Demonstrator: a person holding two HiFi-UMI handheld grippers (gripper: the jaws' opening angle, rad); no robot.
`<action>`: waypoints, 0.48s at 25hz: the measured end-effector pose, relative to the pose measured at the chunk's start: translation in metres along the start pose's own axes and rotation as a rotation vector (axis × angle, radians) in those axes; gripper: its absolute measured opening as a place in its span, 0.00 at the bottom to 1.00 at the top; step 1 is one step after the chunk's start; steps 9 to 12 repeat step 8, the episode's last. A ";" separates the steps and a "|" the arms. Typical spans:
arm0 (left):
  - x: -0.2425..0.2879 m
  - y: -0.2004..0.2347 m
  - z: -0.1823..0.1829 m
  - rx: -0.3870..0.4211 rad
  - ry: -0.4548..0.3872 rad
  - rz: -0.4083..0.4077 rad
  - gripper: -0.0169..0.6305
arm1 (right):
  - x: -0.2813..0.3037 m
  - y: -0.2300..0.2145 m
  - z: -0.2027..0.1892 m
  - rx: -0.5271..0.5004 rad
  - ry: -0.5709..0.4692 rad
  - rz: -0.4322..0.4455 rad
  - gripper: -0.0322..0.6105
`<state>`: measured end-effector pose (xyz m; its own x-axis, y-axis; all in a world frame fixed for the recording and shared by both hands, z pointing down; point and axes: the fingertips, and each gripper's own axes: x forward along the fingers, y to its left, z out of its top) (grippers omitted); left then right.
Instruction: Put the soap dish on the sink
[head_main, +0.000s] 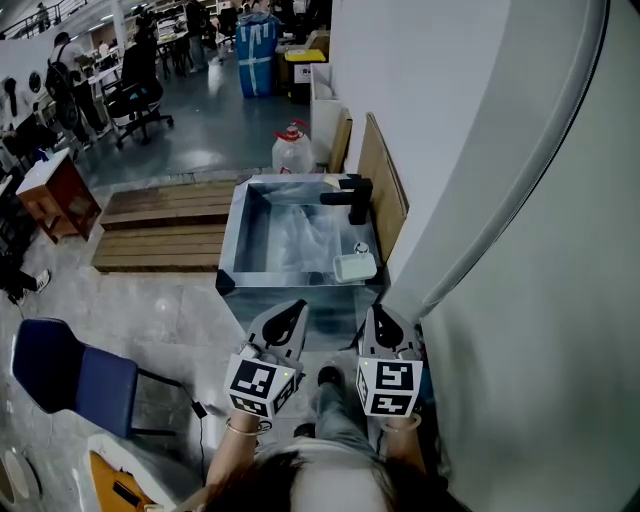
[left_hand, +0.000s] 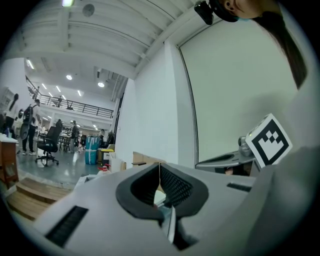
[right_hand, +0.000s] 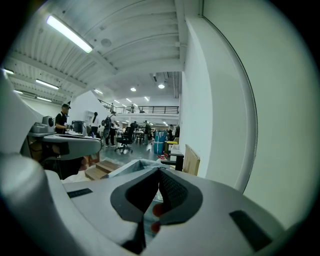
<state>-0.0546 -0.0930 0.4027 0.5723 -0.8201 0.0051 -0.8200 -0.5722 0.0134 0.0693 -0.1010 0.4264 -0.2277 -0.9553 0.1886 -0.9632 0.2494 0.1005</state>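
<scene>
A: Starting with the head view; where is the soap dish?

B: On the sink, at its near right corner, just nearer than the black faucet; it looks to rest on the rim rather than down in the basin, though it is small in this view; nothing touches it.

A: And the grippers?

B: The left gripper and the right gripper are both held close to the person's body, short of the sink's near edge and well apart from the dish; each tapers to a closed point.

A: Does the left gripper view agree?

B: Yes; the left gripper has its fingers pressed together at the tips with nothing between them; beyond is a white wall; the dish does not show there.

A: And the right gripper view?

B: Much the same; the right gripper is closed and empty; past its fingers the sink and faucet show ahead; a reddish blur low in the gap I cannot name.

A: So how far along?

B: I judge the placing done; the dish lies on the sink and both grippers are free of it; at most a small straightening is left.
</scene>
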 end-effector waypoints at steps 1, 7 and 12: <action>0.002 0.000 0.000 -0.001 -0.001 -0.001 0.04 | 0.001 0.000 0.000 -0.002 0.001 0.001 0.09; 0.012 0.000 0.001 -0.004 0.002 -0.010 0.04 | 0.006 -0.003 0.000 -0.001 0.011 0.004 0.09; 0.013 0.000 0.001 -0.004 0.003 -0.012 0.04 | 0.007 -0.004 0.000 0.000 0.012 0.004 0.09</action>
